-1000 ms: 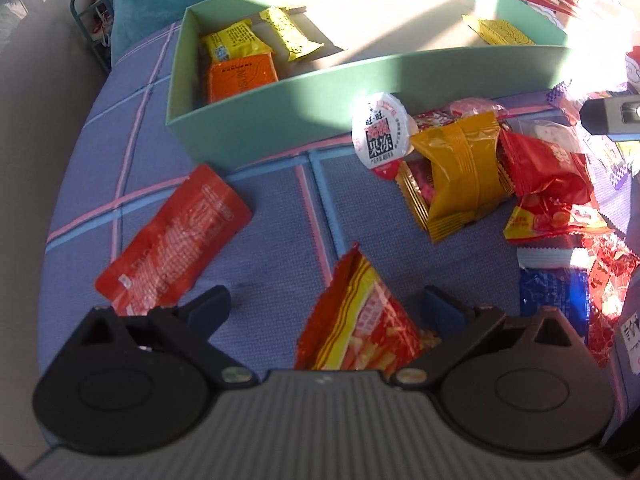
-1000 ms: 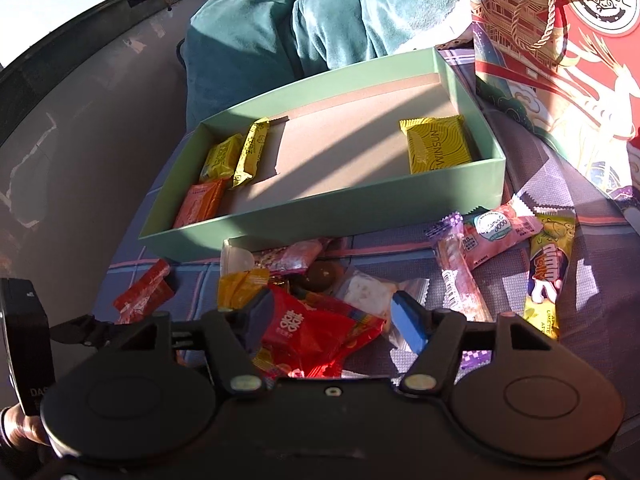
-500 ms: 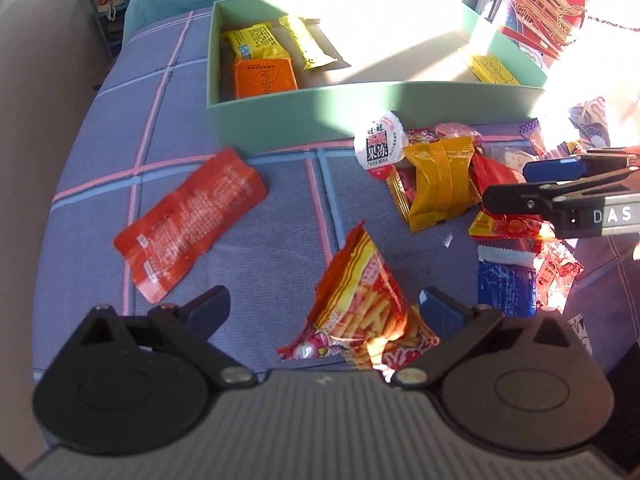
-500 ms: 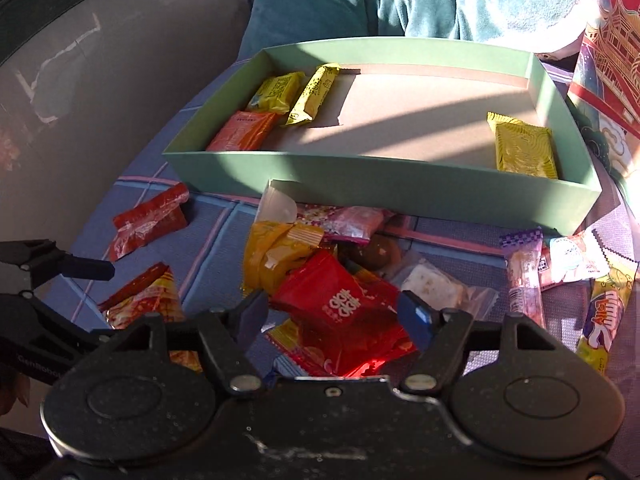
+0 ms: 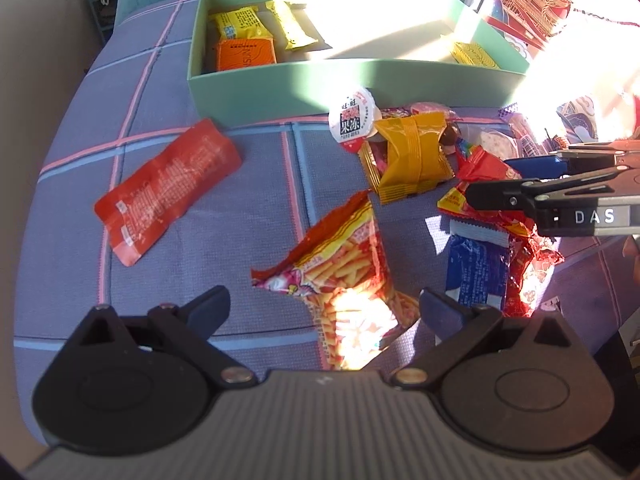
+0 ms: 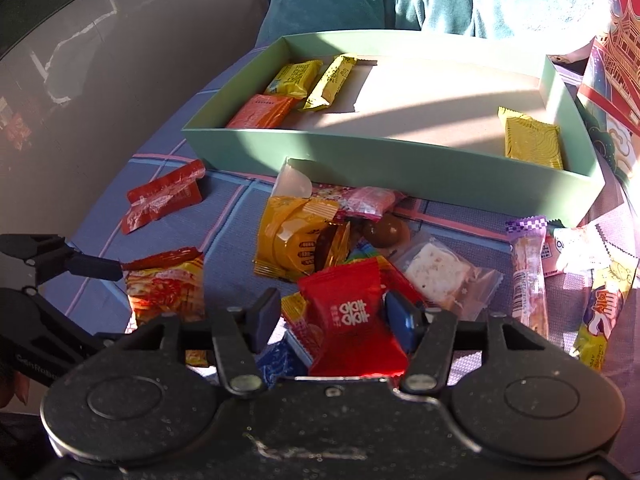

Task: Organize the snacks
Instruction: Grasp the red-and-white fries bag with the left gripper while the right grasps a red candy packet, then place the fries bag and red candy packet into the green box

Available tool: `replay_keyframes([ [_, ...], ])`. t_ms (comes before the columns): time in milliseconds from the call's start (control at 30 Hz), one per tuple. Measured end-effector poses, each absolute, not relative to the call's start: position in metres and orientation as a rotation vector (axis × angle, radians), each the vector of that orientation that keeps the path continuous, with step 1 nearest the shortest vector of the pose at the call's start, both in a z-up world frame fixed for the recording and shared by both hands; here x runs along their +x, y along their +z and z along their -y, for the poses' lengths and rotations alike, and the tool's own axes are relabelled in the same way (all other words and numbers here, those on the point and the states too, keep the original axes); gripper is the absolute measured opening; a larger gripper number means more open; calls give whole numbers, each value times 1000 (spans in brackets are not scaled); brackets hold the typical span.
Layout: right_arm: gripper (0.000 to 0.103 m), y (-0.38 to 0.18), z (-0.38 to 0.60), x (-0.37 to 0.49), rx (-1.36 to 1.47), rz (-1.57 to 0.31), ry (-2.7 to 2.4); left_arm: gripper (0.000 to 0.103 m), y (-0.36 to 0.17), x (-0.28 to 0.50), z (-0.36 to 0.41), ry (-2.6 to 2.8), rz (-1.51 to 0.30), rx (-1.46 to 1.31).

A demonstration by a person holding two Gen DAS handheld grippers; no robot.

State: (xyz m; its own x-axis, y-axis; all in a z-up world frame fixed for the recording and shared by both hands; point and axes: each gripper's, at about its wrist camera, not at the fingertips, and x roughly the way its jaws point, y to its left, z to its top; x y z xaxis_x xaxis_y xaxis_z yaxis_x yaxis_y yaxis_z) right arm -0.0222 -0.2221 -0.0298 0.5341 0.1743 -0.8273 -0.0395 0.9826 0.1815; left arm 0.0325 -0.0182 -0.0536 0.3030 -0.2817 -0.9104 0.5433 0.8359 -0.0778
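Checked blue cloth (image 5: 248, 208) with pink lines, strong sun from the right, teal cushions behind. On it, the far side, a long green box (image 6: 400, 160), mostly bare card floor. Inside: yellow and orange packs (image 6: 276, 92) bunched at the left end, one yellow pack (image 6: 532, 142) alone at the right end.

In front of the box, a loose heap of snacks. Flat red sachet (image 5: 168, 184) lies well apart to the left. Fries bag (image 5: 348, 264) sits alone, nearer the left gripper. Gold pack (image 6: 292, 236) and jelly cup (image 5: 352, 120) lie close to the box wall.

Left gripper (image 5: 324, 312): fingers wide apart, fries bag between them, nothing pinched.

Right gripper (image 6: 332, 316): fingers either side of the red packet (image 6: 352, 320), which rides on top of the heap. Contact on the right finger looks likely; a firm clamp cannot be confirmed.

Judgement, step in hand: right side takes the red packet to the box. Close fully on the puffed middle, not the crimped edge, since foil slips. Lift straight up so the blue pack (image 6: 280, 360) beneath does not drag along. Clear the near wall, set it down on bare floor beside like colours.
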Motion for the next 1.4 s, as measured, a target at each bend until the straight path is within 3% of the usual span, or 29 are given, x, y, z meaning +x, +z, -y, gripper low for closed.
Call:
replay_keyframes([
  [100, 58, -36, 221, -22, 129, -1012, 100, 103, -62, 34, 26, -528, -1153, 291],
  [133, 51, -36, 222, -23, 138, -1008, 84, 97, -67, 36, 28, -522, -1159, 290],
  [167, 46, -36, 224, -25, 153, -1004, 77, 85, -71, 37, 30, -526, -1169, 284],
  [200, 42, -35, 225, -26, 171, -1004, 78, 84, -73, 38, 32, -527, -1166, 276],
  [267, 36, -34, 229, -29, 205, -1003, 73, 46, -69, 36, 41, -535, -1116, 326],
  [433, 36, -36, 229, -34, 228, -991, 58, 50, -68, 39, 46, -533, -1132, 323],
  [533, 36, -37, 229, -34, 232, -982, 52, 66, -70, 33, 41, -515, -1136, 335],
  [633, 35, -36, 225, -36, 214, -970, 45, 72, -72, 25, 37, -500, -1131, 348],
  [700, 34, -36, 224, -36, 226, -965, 38, 66, -71, 21, 38, -497, -1111, 356],
  [733, 33, -35, 224, -36, 241, -964, 35, 52, -70, 20, 39, -501, -1099, 358],
  [800, 32, -32, 227, -37, 277, -963, 32, 42, -64, 21, 41, -518, -1088, 341],
  [1133, 32, -8, 260, -53, 413, -916, 0, 40, -36, 42, 24, -522, -1085, 228],
  [1400, 32, 21, 303, -24, 471, -822, -74, 40, 12, 97, 39, -521, -974, 188],
])
